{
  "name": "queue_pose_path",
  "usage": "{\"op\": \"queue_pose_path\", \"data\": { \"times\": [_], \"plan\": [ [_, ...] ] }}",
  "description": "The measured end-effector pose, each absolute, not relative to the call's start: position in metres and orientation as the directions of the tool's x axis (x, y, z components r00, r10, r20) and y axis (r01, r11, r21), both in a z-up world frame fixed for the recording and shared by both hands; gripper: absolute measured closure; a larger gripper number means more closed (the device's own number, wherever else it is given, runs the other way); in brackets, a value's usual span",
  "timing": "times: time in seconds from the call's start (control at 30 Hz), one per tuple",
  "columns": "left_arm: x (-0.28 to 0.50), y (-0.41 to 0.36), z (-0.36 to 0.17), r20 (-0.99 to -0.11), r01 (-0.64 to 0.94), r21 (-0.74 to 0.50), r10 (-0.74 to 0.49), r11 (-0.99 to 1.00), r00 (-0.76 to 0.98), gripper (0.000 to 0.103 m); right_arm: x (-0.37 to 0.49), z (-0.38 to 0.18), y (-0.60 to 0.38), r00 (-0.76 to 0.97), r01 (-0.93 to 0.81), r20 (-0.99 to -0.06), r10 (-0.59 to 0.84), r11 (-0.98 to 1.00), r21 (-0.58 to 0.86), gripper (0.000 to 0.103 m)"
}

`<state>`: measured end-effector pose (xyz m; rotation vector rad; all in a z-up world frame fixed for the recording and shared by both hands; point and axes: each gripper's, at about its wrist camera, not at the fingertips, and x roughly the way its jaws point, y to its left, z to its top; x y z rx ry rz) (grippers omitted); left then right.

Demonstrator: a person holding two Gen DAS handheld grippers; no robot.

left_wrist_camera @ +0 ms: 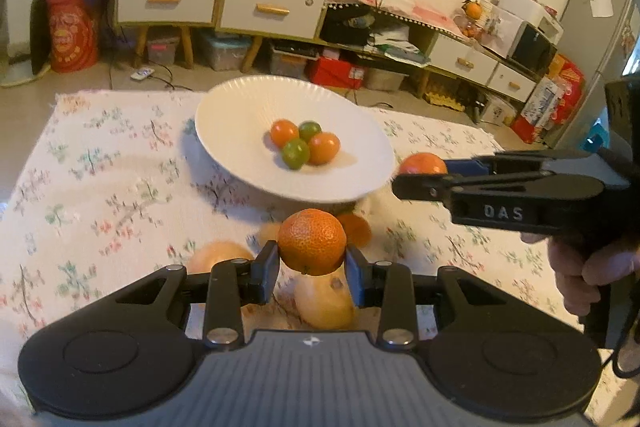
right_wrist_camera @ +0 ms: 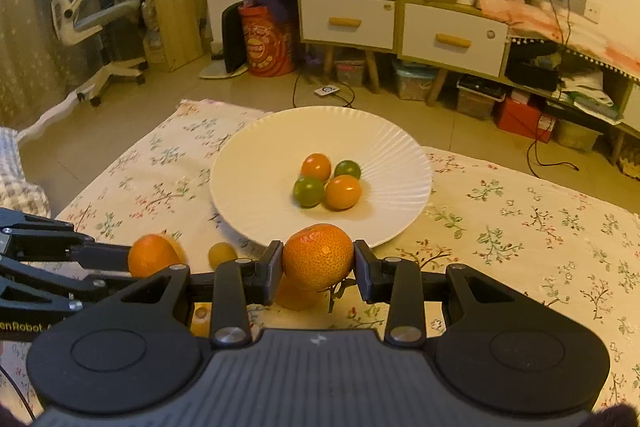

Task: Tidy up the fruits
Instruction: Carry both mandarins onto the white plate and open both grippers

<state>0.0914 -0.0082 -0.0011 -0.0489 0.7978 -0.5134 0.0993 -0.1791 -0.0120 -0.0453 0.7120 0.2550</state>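
Note:
My left gripper (left_wrist_camera: pixel 312 261) is shut on an orange mandarin (left_wrist_camera: pixel 312 239), held above the flowered cloth just in front of the white plate (left_wrist_camera: pixel 240 123). My right gripper (right_wrist_camera: pixel 318 267) is shut on a second mandarin (right_wrist_camera: pixel 318 255) near the plate's (right_wrist_camera: pixel 260 163) front rim. In the plate lie two small orange fruits (left_wrist_camera: pixel 323 147) and two green ones (left_wrist_camera: pixel 296 153). Each wrist view shows the other tool: the right gripper (left_wrist_camera: pixel 418 174) with its mandarin (left_wrist_camera: pixel 424 163) at the plate's right edge, and the left gripper (right_wrist_camera: pixel 132 267) with its mandarin (right_wrist_camera: pixel 154 255) at the left.
Under the left gripper, on the cloth, lie pale yellow fruits (left_wrist_camera: pixel 324 303) (left_wrist_camera: pixel 220 255) and another orange one (left_wrist_camera: pixel 356 227). A small brownish-yellow fruit (right_wrist_camera: pixel 222 253) sits by the plate's front. A hand (left_wrist_camera: pixel 588 267) grips the right tool. Cabinets (left_wrist_camera: pixel 272 7) and storage boxes line the far wall.

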Motion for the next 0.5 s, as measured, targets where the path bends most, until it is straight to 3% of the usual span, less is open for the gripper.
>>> {"op": "queue_pose_path", "data": {
  "times": [0.5],
  "plan": [
    [0.171, -0.043, -0.007, -0.699, 0.431, -0.053, -0.342, 0.901, 0.628, 0.086, 0.148, -0.026, -0.195, 0.739, -0.227, -0.651, 0.174, 0.974, 0.003, 0.069]
  ]
}}
